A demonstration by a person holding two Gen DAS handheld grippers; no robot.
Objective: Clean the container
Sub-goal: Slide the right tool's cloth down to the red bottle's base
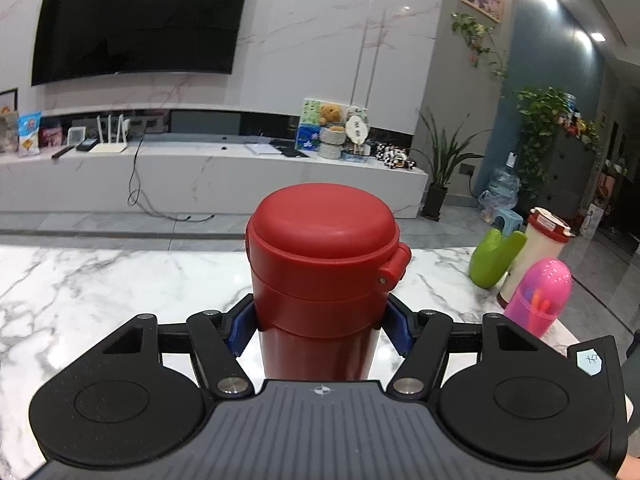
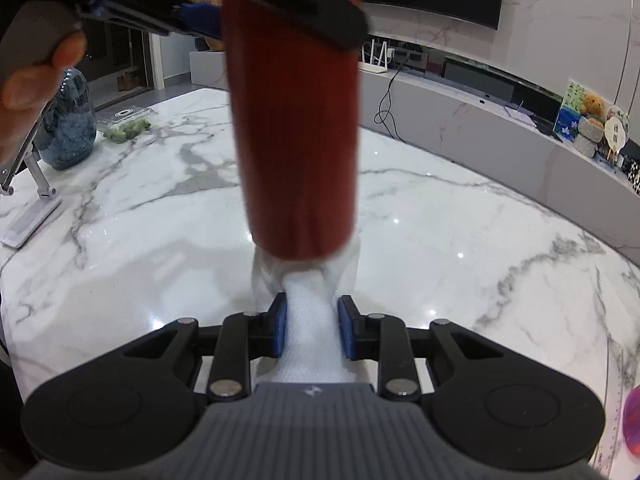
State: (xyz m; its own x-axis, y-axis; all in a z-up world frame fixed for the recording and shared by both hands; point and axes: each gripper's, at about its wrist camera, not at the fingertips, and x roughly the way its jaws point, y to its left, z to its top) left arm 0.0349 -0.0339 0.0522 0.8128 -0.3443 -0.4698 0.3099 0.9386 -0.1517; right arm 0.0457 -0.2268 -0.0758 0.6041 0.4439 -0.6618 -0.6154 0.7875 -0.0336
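Observation:
A red flask (image 1: pixel 322 280) with its red flip lid closed stands upright between the blue pads of my left gripper (image 1: pixel 320 326), which is shut on its body just below the lid. In the right wrist view the same red flask (image 2: pixel 296 140) hangs above the marble table (image 2: pixel 460 240), held near its top by the left gripper (image 2: pixel 224 12). My right gripper (image 2: pixel 312 330) is shut on a wad of white paper towel (image 2: pixel 310 320). The towel's front end touches the flask's bottom edge.
On the table's right side stand a pink capsule-shaped case (image 1: pixel 538 296), a white jar with a red lid (image 1: pixel 536 256) and a green holder (image 1: pixel 494 258). On the left are a blue vase (image 2: pixel 68 124), a folding stand (image 2: pixel 30 200) and a clear box (image 2: pixel 126 122). A hand (image 2: pixel 36 72) grips the left tool.

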